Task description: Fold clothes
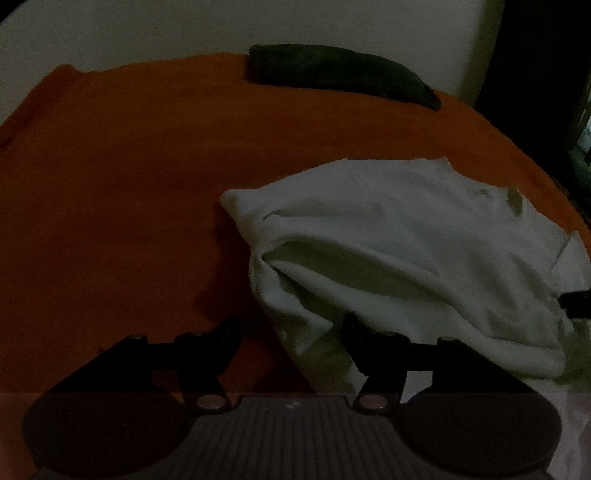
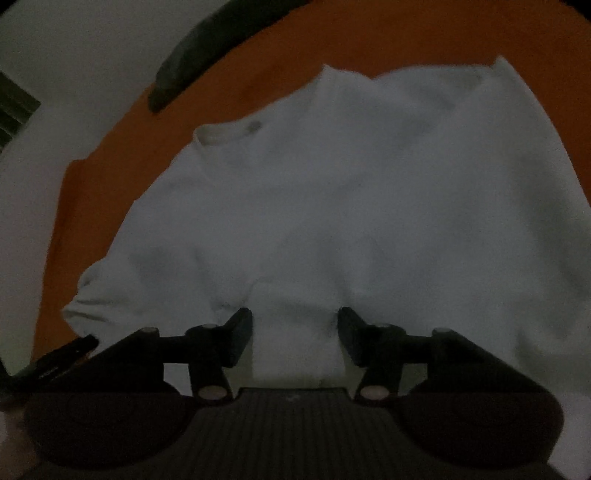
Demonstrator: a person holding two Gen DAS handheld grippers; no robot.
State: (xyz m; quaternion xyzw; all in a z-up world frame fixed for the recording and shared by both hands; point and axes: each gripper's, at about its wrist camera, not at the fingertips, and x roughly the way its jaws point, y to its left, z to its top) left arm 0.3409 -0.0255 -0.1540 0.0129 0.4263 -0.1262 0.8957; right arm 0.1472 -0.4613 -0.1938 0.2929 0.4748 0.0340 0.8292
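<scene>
A white sweatshirt [image 1: 399, 243] lies rumpled on the orange cover [image 1: 129, 184], right of centre in the left wrist view. My left gripper [image 1: 291, 332] is open at its near left edge, the right finger [image 1: 354, 332] touching the cloth. In the right wrist view the sweatshirt [image 2: 332, 206] fills most of the frame, collar [image 2: 221, 131] at upper left. My right gripper [image 2: 295, 328] is open just above the white fabric, with a fold of cloth between the fingers. The light is dim.
A dark folded garment [image 1: 332, 74] lies at the far edge of the orange cover, also in the right wrist view [image 2: 207, 48]. A pale wall [image 1: 258, 26] stands behind. The other gripper's black tip [image 2: 70, 350] shows at lower left.
</scene>
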